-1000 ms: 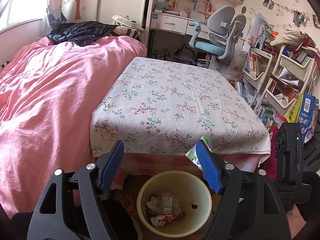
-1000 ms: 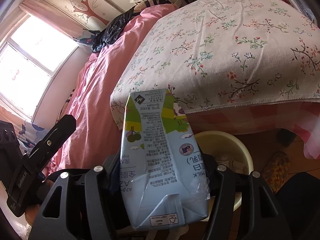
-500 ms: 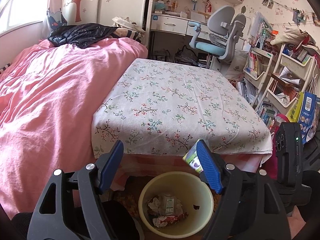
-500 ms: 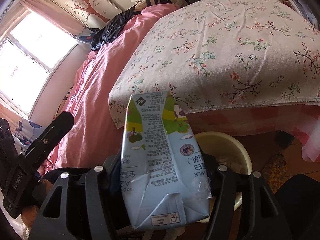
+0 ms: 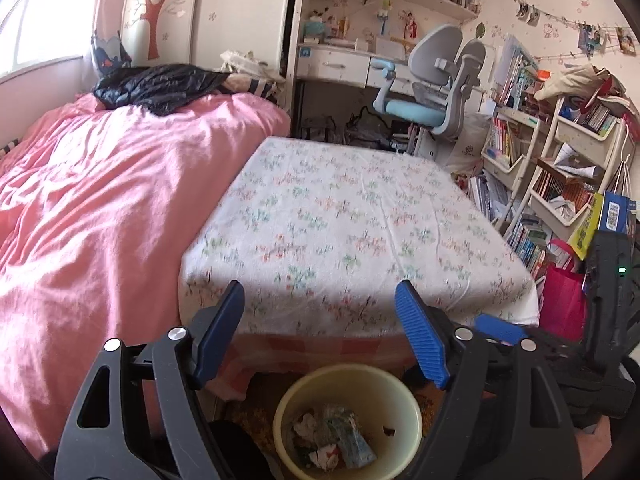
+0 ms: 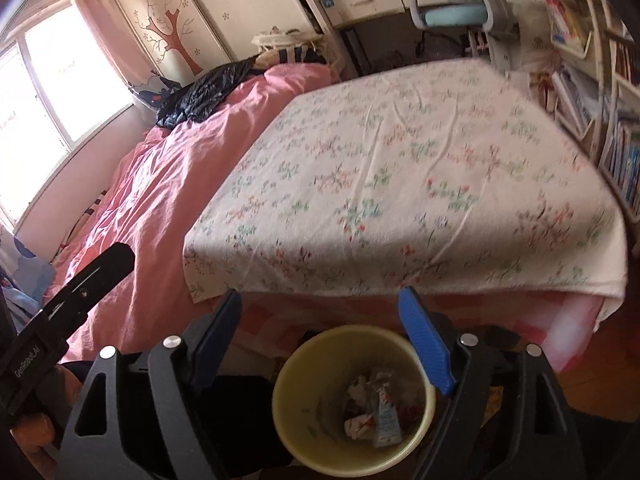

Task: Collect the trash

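Note:
A pale yellow trash bin (image 5: 408,404) stands on the floor below the table's near edge; it also shows in the right wrist view (image 6: 296,380). Crumpled wrappers and a light-blue milk carton (image 6: 386,420) lie inside it; the carton also shows in the left wrist view (image 5: 354,442). My left gripper (image 5: 320,320) is open and empty above the bin. My right gripper (image 6: 320,320) is open and empty above the bin. The right gripper's blue finger (image 5: 500,328) shows at the right of the left wrist view.
The table with a floral cloth (image 5: 352,216) lies straight ahead, its top bare. A pink bed (image 5: 100,208) lies to the left with a black jacket (image 5: 156,88). A desk chair (image 5: 436,96) and bookshelves (image 5: 560,176) stand behind and right. A red bag (image 5: 564,304) sits by the table.
My right gripper opened and let go of the milk carton, which now lies in the bin. Both gripper views lifted slightly; the left gripper stayed open.

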